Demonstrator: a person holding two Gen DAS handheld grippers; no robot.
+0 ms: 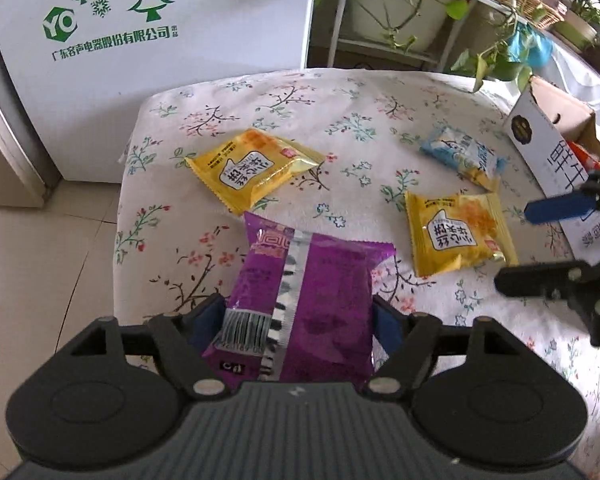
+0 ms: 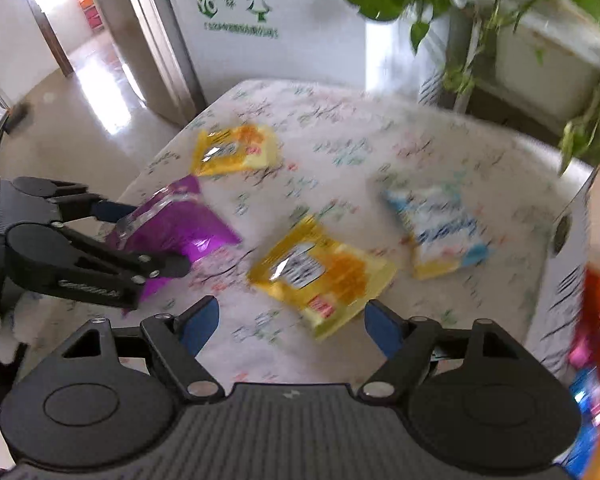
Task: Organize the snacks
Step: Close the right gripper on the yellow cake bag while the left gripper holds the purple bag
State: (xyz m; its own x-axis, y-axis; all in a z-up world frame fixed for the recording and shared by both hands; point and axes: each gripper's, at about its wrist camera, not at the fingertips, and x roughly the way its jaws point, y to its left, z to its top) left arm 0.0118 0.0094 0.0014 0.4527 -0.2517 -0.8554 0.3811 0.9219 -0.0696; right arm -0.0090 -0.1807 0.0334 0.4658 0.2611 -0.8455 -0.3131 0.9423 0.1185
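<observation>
The left claw (image 1: 298, 312) has its blue pads closed against both sides of a crinkly purple foil snack packet (image 1: 300, 300), which it holds just above the worktop (image 1: 260, 92), a table under a white cloth printed with small flowers. The right claw (image 2: 292, 320) is spread wide with nothing between its fingers, hanging over the near one of two flat yellow plastic biscuit packets (image 2: 324, 276); its view is smeared, so I take it to be moving. The other yellow biscuit packet (image 1: 256, 168) lies further back toward a white appliance with green tree artwork (image 1: 148, 40), and a pale blue and white snack packet (image 1: 462, 156) lies near an open cardboard box with white printed sides (image 1: 548, 148) at the right edge, which already has some bright wrappers inside. My guess is the purple packet is bound for that box. The trouble I would watch for is the grip: the packet is puffy and slick, pinched at its lower part with most of it sticking out ahead, so a quick swing could let it slide out or flop. The two claws are also close, and the left one must cross the right one's side to reach the box, so they could knock together or sweep the loose packets off the cloth.
</observation>
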